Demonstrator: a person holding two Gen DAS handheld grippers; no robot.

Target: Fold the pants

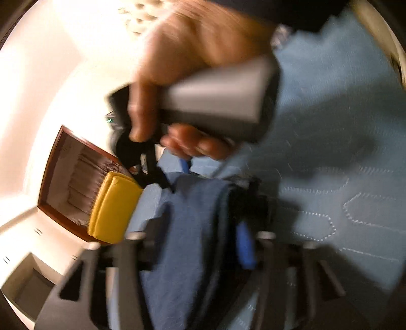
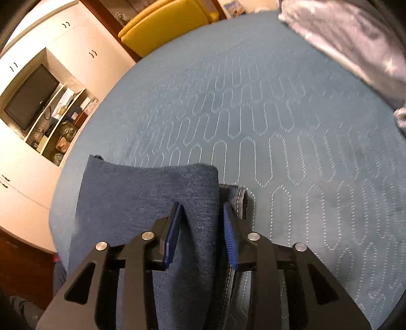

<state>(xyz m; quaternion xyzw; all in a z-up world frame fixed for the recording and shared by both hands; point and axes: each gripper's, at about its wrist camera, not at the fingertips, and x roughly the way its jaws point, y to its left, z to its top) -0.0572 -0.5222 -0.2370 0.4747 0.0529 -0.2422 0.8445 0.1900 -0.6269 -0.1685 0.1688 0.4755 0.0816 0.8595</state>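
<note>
The dark blue pants (image 2: 152,193) lie folded on a light blue quilted bed cover (image 2: 279,114). My right gripper (image 2: 201,210) is shut on a thick fold of the pants, with its blue pads (image 2: 229,241) pressing both sides. In the blurred left wrist view, my left gripper (image 1: 203,228) is shut on the pants (image 1: 187,228) too, with a blue pad (image 1: 244,250) on the right side. The right gripper's body (image 1: 215,101) and the hand holding it fill the view just ahead of the left gripper.
A yellow chair (image 2: 165,22) stands past the bed's far edge, in front of a wooden frame (image 1: 66,177). A white cabinet with a TV (image 2: 30,96) and shelves stands on the left. Grey bedding (image 2: 350,45) lies at the far right of the bed.
</note>
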